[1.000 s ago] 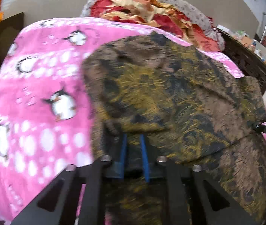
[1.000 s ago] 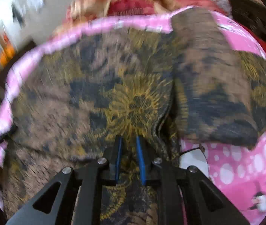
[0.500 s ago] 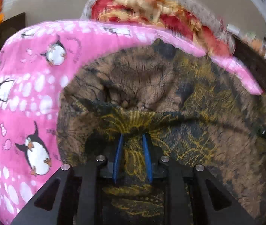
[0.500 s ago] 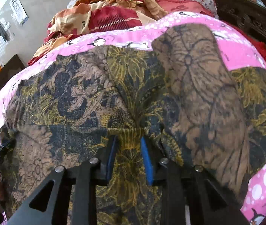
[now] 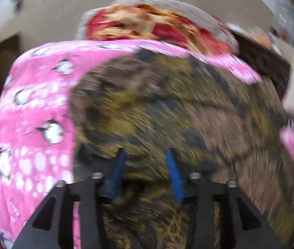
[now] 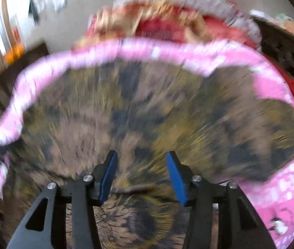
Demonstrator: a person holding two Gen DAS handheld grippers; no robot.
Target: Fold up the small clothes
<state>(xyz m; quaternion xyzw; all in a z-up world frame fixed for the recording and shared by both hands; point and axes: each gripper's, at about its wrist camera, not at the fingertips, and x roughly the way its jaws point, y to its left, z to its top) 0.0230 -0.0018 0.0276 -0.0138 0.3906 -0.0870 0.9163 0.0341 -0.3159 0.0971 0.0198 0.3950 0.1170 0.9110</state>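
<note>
The pink blanket (image 5: 33,124) with its penguin print covers the bed, and the brown and yellow patterned garment (image 5: 167,114) lies spread over most of it, reaching close to the far edge, where the red and cream bedding (image 5: 147,27) is heaped. Both views are smeared by motion blur, where half a second ago the right one was sharp. A second ago a fold of the garment was pinched between each pair of blue pads; now that fold is out of both and the cloth lies lower and flatter behind them. The left gripper (image 5: 147,172) has just been opening: its jaws stand apart with a clear gap and nothing pressed between them, the garment only showing behind. The right gripper (image 6: 141,174) has likewise just been opening, its pads (image 6: 174,176) parted a little wider, holding nothing, the garment (image 6: 147,114) beneath. At the left edge of the right view a dark tip of the other gripper shows.
</note>
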